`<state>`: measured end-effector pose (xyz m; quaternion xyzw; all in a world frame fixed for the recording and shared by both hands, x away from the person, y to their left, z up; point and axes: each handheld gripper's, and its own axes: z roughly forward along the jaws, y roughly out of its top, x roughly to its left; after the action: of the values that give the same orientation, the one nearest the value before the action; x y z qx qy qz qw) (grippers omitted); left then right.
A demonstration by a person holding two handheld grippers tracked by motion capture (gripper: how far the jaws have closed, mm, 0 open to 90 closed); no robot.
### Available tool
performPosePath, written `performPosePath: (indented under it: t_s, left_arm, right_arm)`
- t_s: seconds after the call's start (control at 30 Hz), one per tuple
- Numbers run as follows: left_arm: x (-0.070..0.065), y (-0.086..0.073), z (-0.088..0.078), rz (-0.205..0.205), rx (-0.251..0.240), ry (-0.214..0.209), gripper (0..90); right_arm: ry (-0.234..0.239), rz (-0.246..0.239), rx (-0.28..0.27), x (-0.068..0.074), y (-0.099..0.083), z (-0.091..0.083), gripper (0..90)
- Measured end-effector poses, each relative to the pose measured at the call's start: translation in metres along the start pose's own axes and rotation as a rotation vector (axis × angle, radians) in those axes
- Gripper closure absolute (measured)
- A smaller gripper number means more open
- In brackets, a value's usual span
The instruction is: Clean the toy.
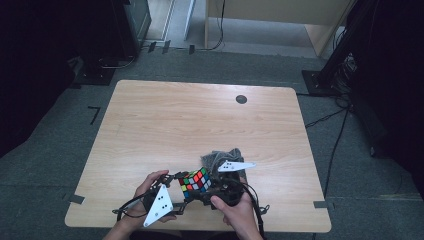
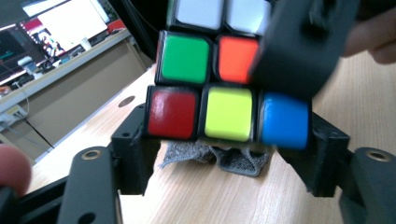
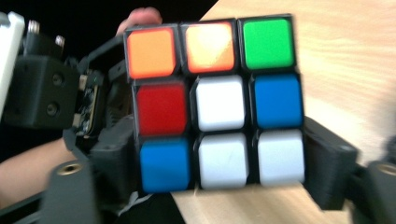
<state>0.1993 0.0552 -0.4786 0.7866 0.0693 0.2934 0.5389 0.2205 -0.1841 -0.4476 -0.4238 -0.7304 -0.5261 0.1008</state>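
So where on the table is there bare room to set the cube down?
Bare wood runs from the grey cloth out to the far edge with the dark round grommet, and to both sides. It is crowded at the near edge, where both grippers meet at the cube.

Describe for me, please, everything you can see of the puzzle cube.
The puzzle cube is a scrambled three-by-three of glossy plastic: black body, coloured tiles. The face toward the right hand-held gripper shows orange, orange, green; red, white, blue; blue, white, white. It is lifted off the wooden table near its front edge, just before a grey cloth. Both grippers bracket its lowest layer; the left hand-held gripper flanks red, yellow, blue.
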Motion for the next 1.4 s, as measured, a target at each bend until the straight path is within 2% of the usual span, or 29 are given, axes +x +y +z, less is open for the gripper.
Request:
performPosePath:
  t_s: [0.1,0.3,0.5,0.63,0.73,0.93,1.0,1.1,1.17,1.23,1.33,1.4]
  left_arm:
    - [-0.0004,0.0003,0.0006,-0.002,-0.003,-0.012,33.9]
    - [-0.0038,0.002,0.0028,0.001,-0.002,-0.025,33.8]
    - [0.0018,-0.0006,0.004,-0.067,0.002,-0.053,32.9]
    - [0.0038,-0.0015,0.0034,-0.074,0.01,-0.054,30.3]
    - [0.0021,0.0009,0.0038,-0.081,-0.001,-0.048,29.2]
    - [-0.0003,0.003,0.0041,-0.072,-0.004,-0.045,31.3]
    - [0.001,0.0016,0.0026,-0.054,-0.003,-0.056,32.8]
    - [0.0026,0.0021,0.0016,-0.061,-0.009,-0.058,33.5]
    - [0.0048,0.0025,0.0001,-0.064,-0.012,-0.053,33.6]
    - [0.0052,0.0024,-0.0001,-0.063,-0.013,-0.058,33.7]
    - [0.0012,0.0033,0.0018,-0.035,-0.003,-0.064,33.7]
    - [0.0,0.0041,0.0022,-0.029,0.0,-0.065,33.7]
  right_arm:
    - [0.017,0.047,-0.022,-0.0044,0.0016,-0.0048,22.6]
    - [0.067,0.106,0.009,-0.0058,0.0002,0.0007,31.0]
    - [0.032,0.107,-0.015,-0.0019,-0.0005,-0.0006,33.6]
    - [0.024,0.118,-0.028,-0.0029,-0.0003,-0.003,33.7]
    - [0.028,0.131,-0.033,-0.0045,-0.0006,-0.0038,33.7]
    - [0.023,0.144,-0.024,-0.0025,-0.0047,0.0036,33.6]
    - [0.016,0.139,-0.023,-0.0023,-0.0048,0.0046,33.5]
    - [0.021,0.128,-0.024,-0.0031,-0.0039,0.0038,33.4]
    - [0.032,0.126,-0.022,-0.0044,-0.002,0.001,29.6]
    - [0.049,0.141,-0.022,-0.006,-0.0018,0.0008,29.3]
    - [0.065,0.165,-0.034,-0.0065,-0.0038,0.0033,31.0]
    - [0.051,0.17,-0.044,-0.0061,-0.005,0.0038,31.6]
